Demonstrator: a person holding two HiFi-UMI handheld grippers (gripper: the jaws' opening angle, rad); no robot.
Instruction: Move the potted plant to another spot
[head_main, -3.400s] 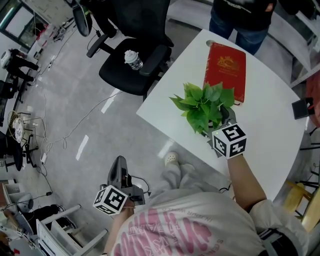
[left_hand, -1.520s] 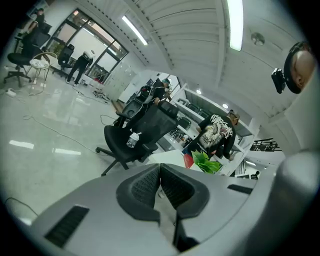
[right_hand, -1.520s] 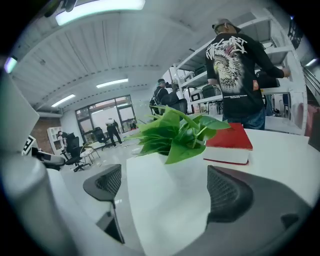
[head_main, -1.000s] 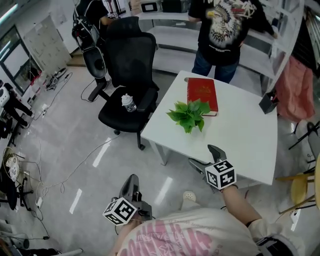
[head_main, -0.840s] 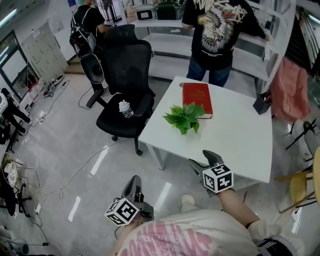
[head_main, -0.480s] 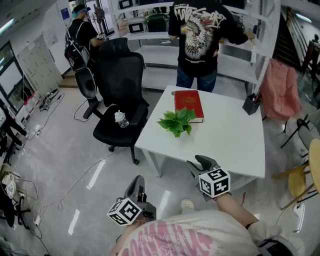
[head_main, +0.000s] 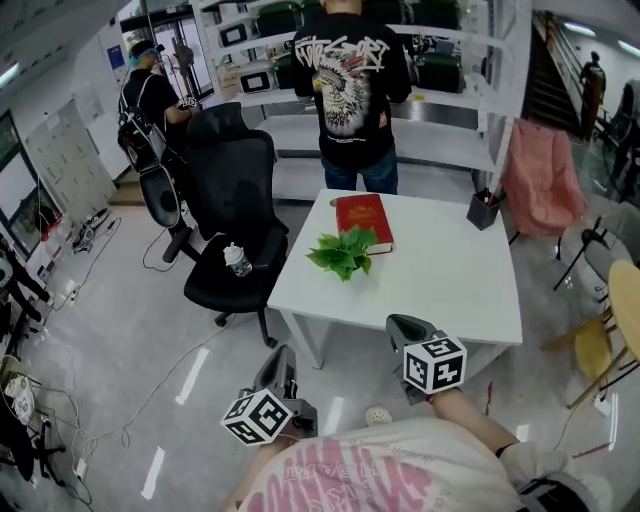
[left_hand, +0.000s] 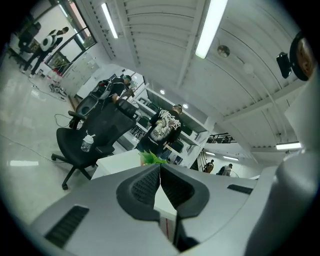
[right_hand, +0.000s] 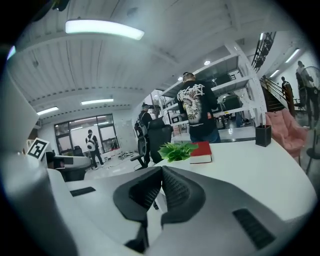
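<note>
Your white worktop (head_main: 450, 285) fills the middle of the head view, with a black office chair (head_main: 235, 190) standing off its left side. Your right hand-held gripper (head_main: 397, 323) is at the worktop's near edge. Its jaws have just been closing and now meet, with nothing between them. Your left hand-held gripper (head_main: 283, 353) is over the floor, beside the near left corner, and its jaws are also pressed together and empty. A red book (head_main: 363, 218) lies toward the far left of the worktop. The potted plant (head_main: 343, 252) stands right at the book's near end, close to the left edge and well apart from both grippers. A small bottle (head_main: 236, 259) sits on the chair seat.
</note>
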